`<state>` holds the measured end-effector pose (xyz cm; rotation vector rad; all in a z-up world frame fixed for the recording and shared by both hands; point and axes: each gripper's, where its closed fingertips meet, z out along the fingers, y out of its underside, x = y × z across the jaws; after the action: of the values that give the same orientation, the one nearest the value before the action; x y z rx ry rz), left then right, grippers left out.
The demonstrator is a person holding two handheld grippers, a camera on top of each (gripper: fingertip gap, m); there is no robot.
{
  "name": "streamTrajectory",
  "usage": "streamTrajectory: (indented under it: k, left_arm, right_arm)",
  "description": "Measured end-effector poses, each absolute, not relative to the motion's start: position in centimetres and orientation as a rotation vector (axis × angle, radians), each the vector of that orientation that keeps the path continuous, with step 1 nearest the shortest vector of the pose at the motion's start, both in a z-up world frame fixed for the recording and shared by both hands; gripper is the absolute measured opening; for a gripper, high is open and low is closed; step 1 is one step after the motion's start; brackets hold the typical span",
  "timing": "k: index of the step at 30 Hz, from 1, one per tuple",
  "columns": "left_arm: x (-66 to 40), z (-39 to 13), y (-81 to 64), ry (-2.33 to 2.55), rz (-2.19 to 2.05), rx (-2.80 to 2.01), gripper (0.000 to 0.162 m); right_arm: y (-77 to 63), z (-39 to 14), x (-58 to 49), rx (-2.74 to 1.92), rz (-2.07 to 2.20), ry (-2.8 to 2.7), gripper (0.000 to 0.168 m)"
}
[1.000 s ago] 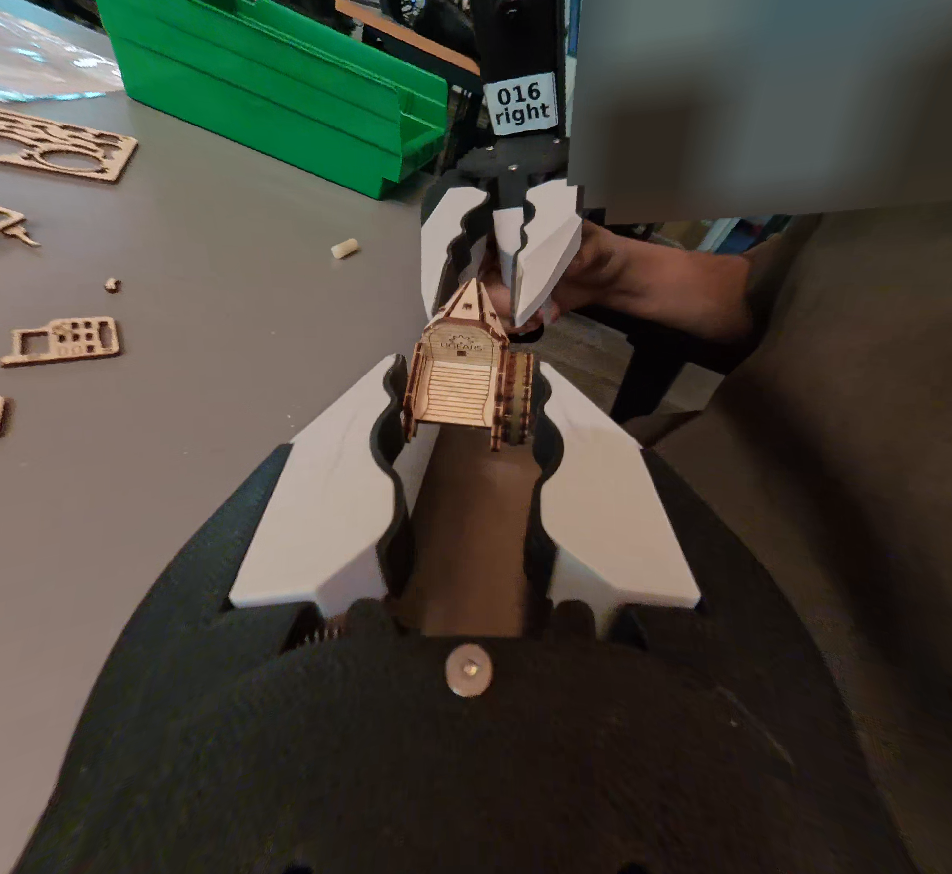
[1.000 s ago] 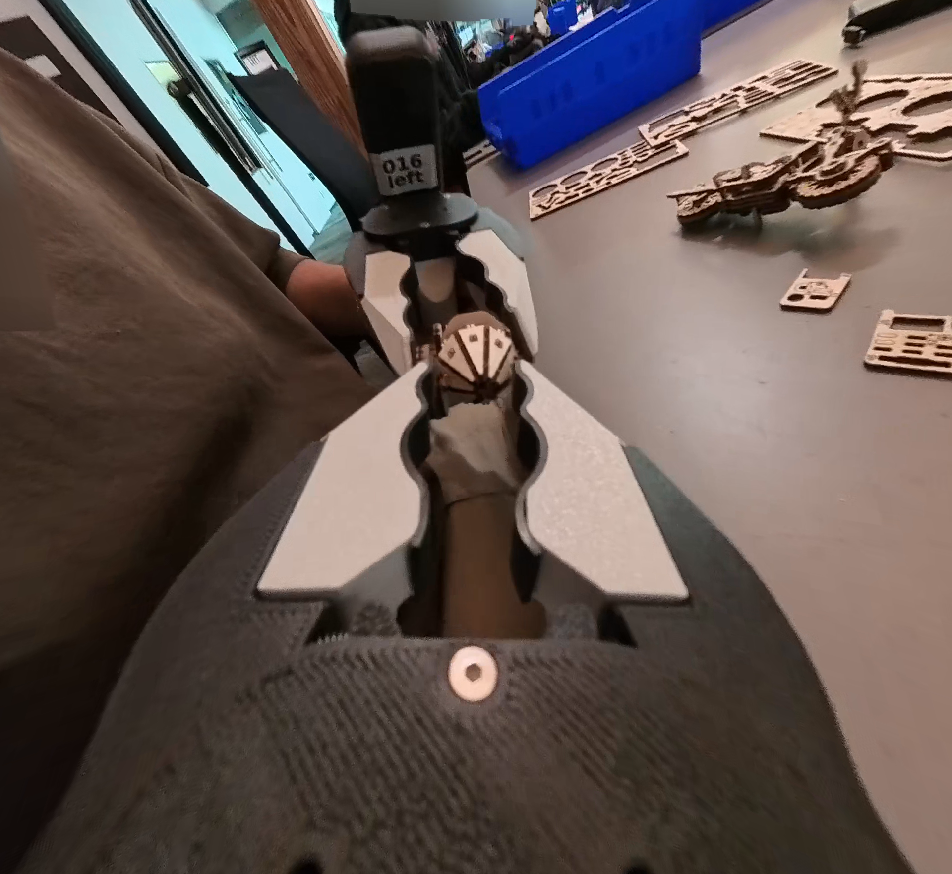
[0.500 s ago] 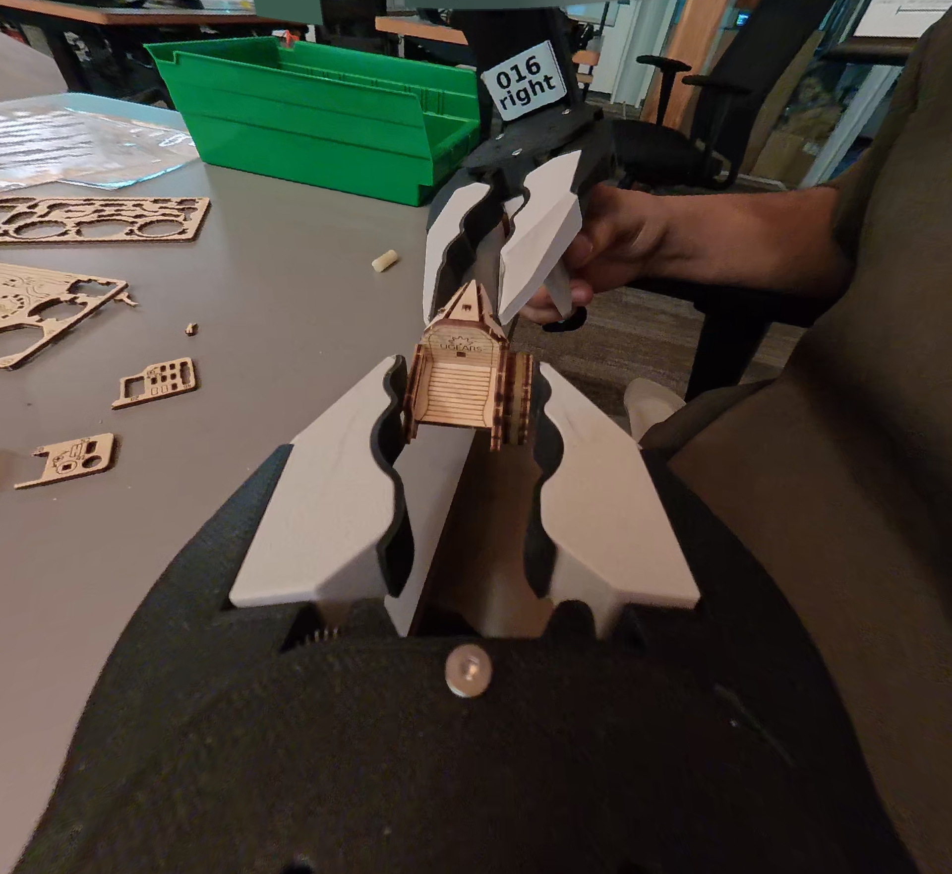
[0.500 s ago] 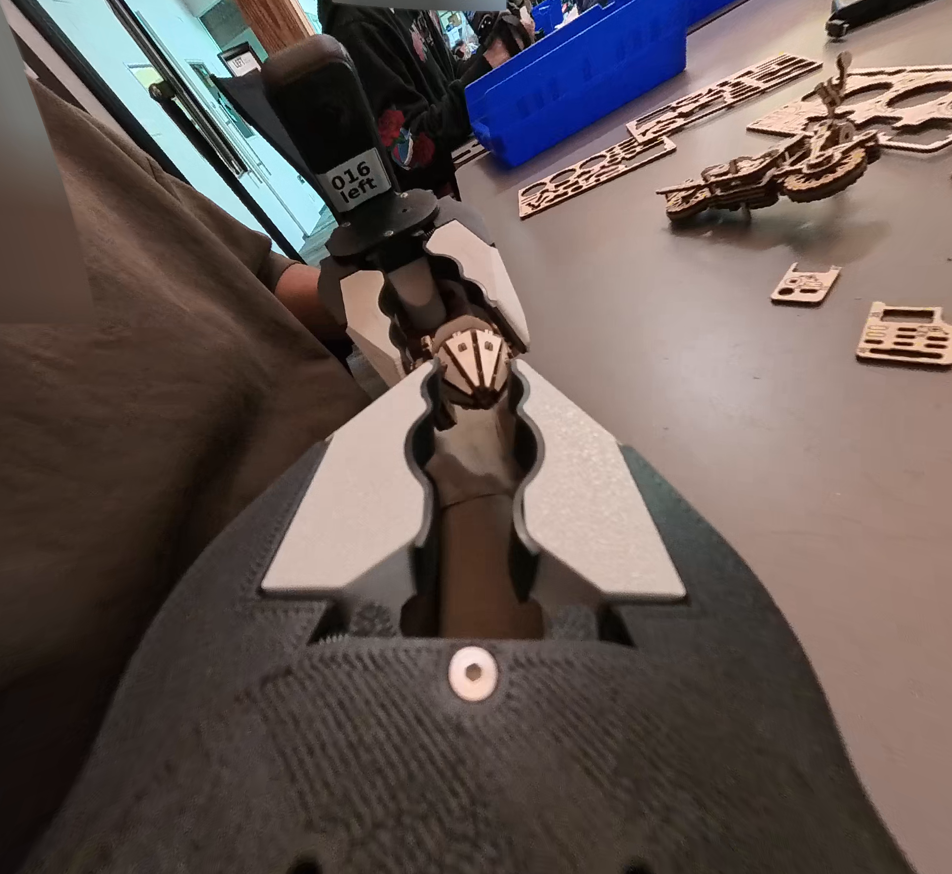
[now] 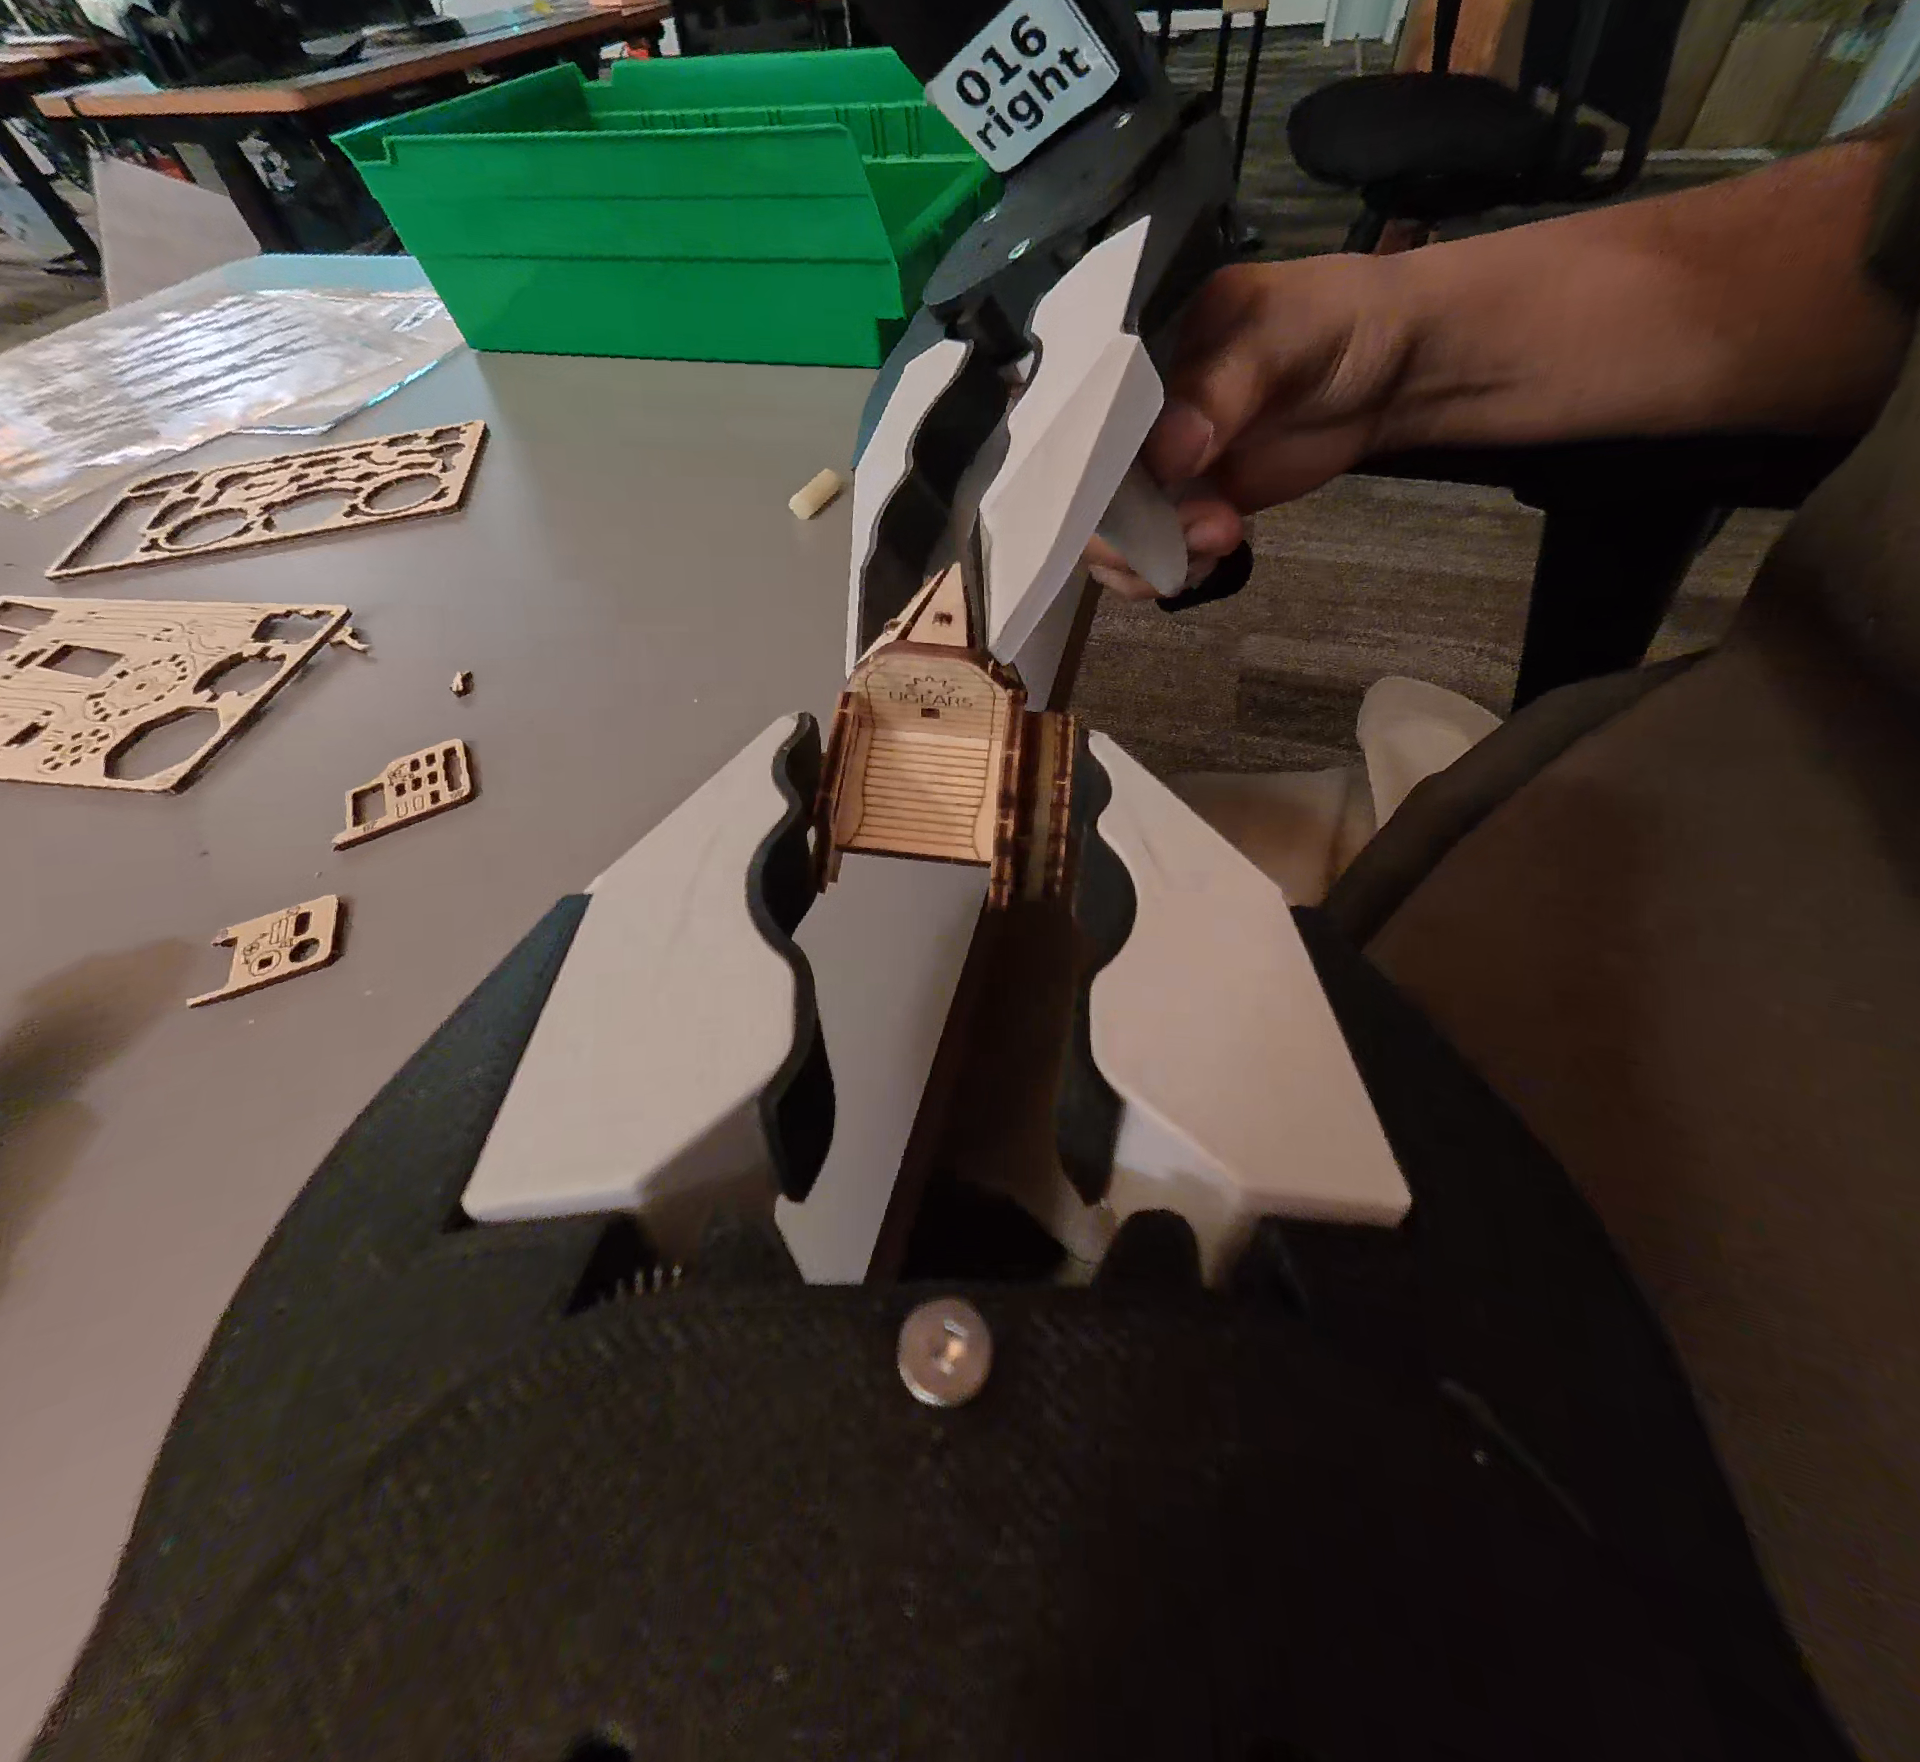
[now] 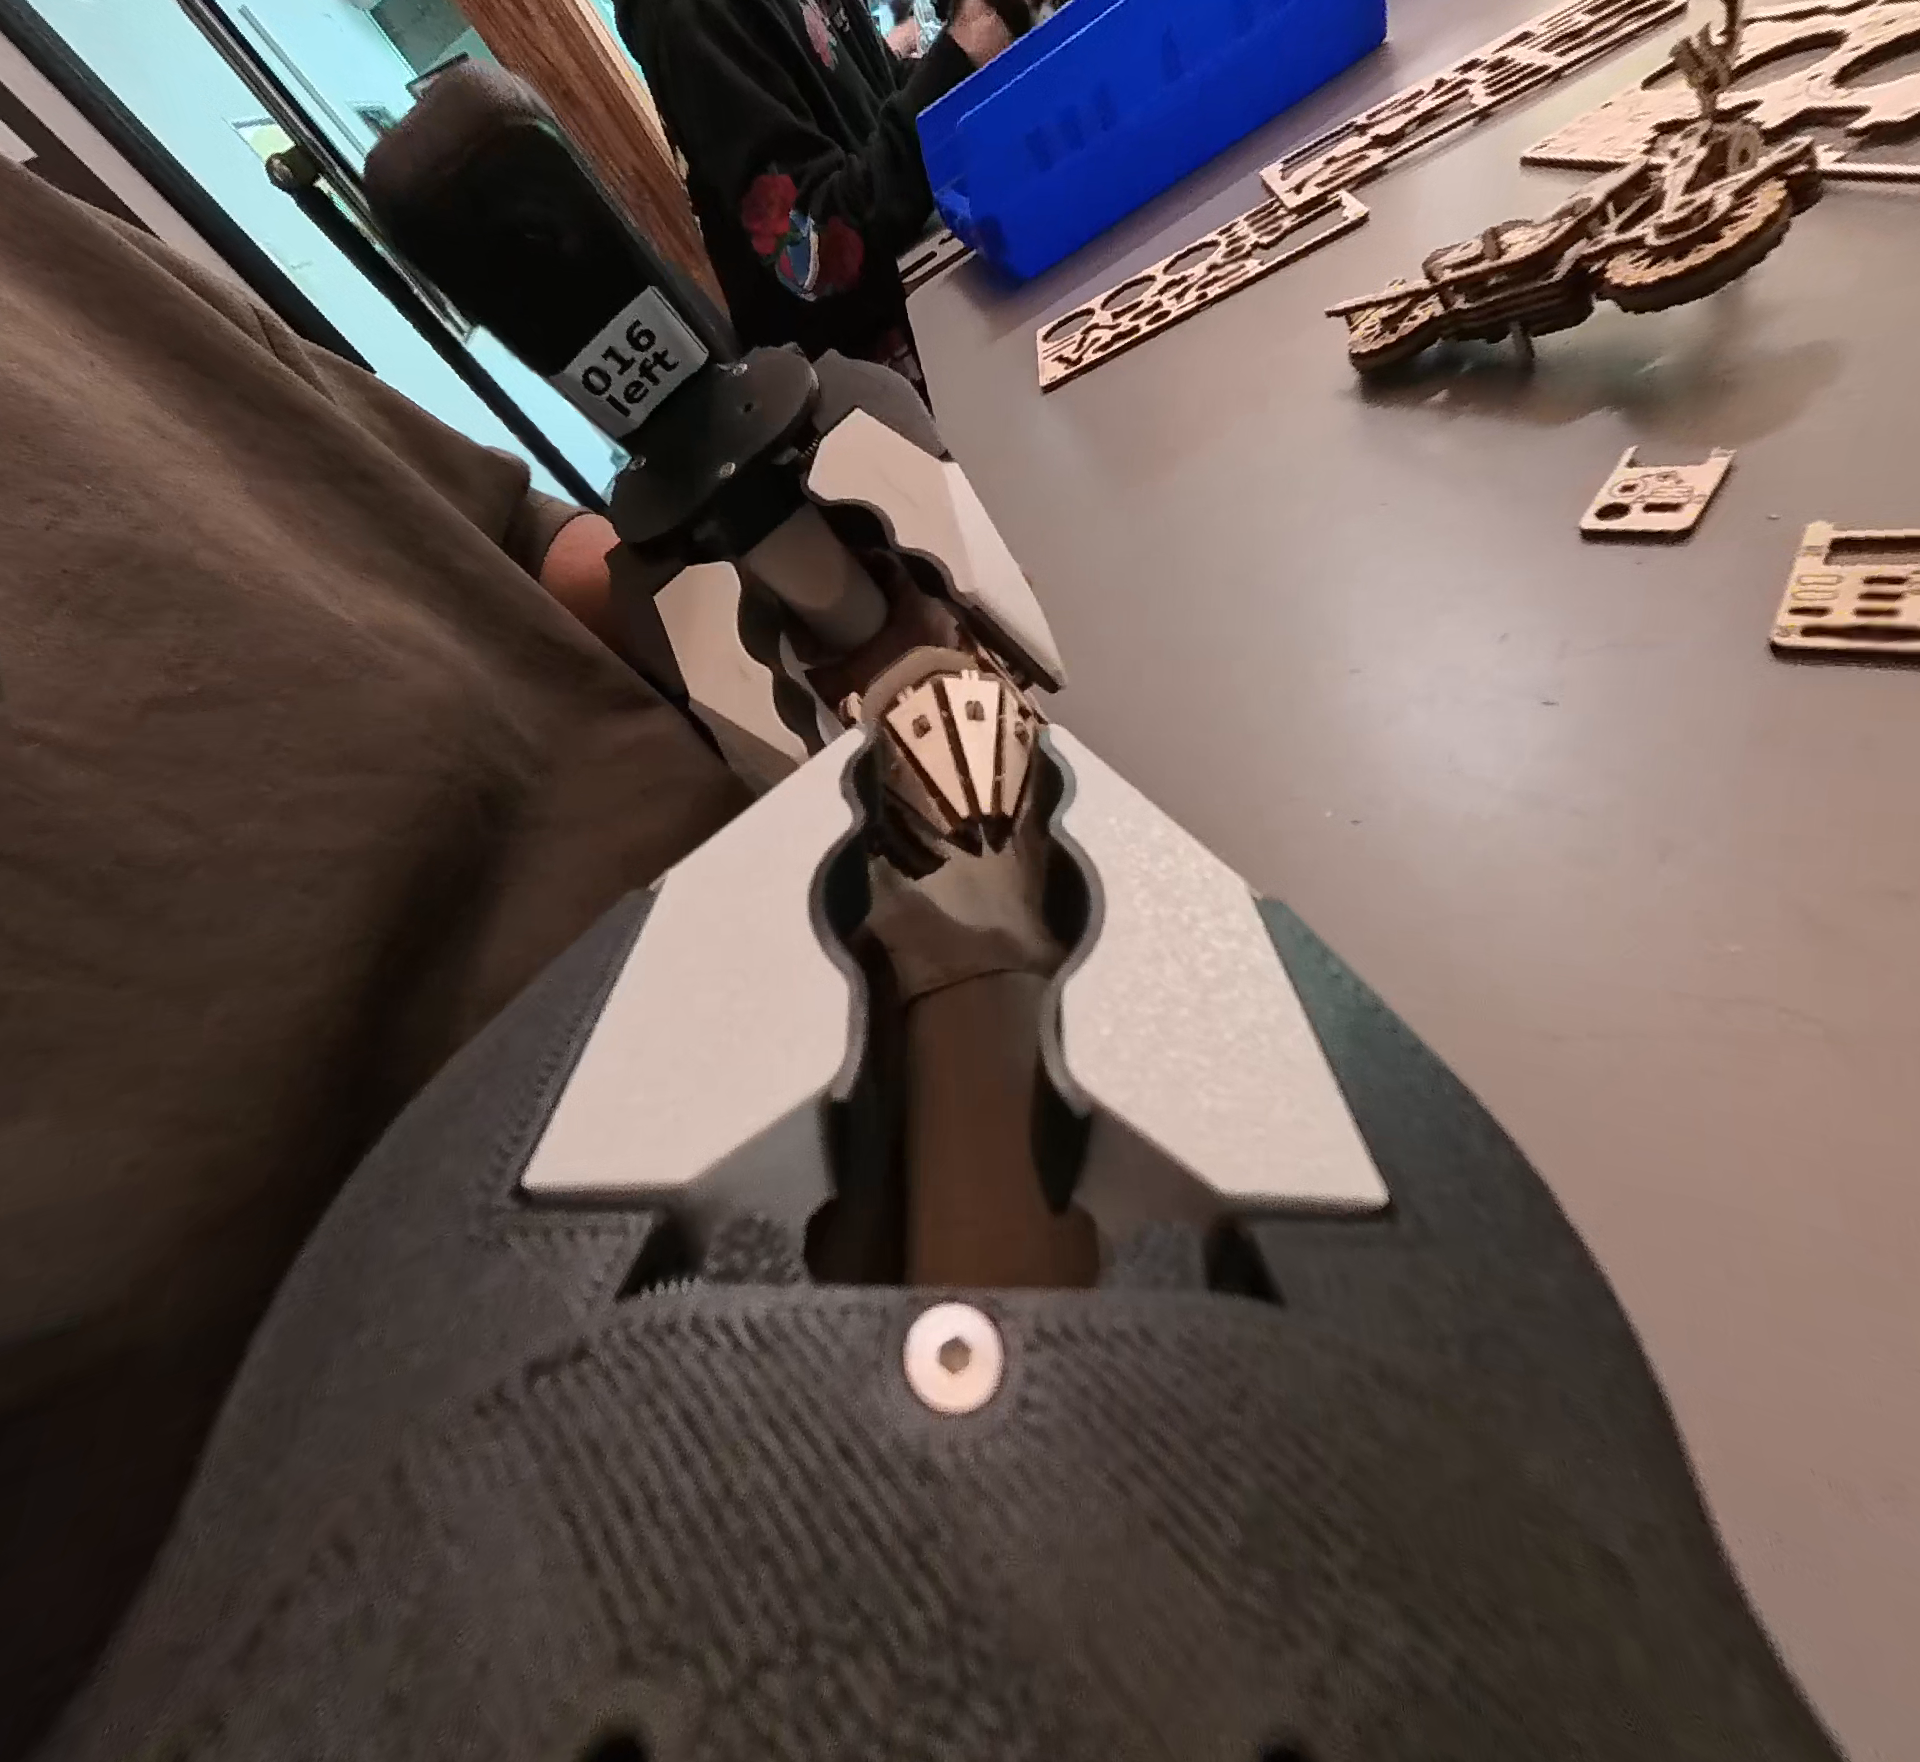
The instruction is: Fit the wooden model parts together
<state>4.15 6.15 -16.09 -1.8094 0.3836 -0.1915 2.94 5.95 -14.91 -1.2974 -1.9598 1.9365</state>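
Beside the green bin [image 5: 665, 226], pale laser-cut wooden sheets [image 5: 281, 497] lie on the grey table [image 5: 623, 590]; the pale wooden model [image 5: 940, 767] bears engraved slats.

Left wrist view: taken along the left gripper [image 5: 940, 777], close, faced toward the green bin [image 5: 665, 206]. Right wrist view: taken along the right gripper [image 6: 956, 767], close, faced oppositely. Shared: the wooden model [image 5: 940, 756] [image 6: 961, 756], clasped by both, and the grey table [image 5: 582, 590] [image 6: 1403, 673].
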Motion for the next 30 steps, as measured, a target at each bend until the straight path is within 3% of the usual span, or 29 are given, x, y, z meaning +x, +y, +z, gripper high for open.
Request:
streamTrajectory:
  k: [15, 30]
  left_arm:
    - [3.6, -16.4, 6.4, 0.47, 0.057, -1.815, 0.044]
    - [3.6, -15.8, 6.5, 0.588, 0.325, -1.749, 0.044]
  right_arm:
    - [6.3, -15.0, 2.5, -1.527, 2.148, -1.82, 0.034]
    - [6.3, -14.8, 2.5, -1.664, 2.306, -1.728, 0.027]
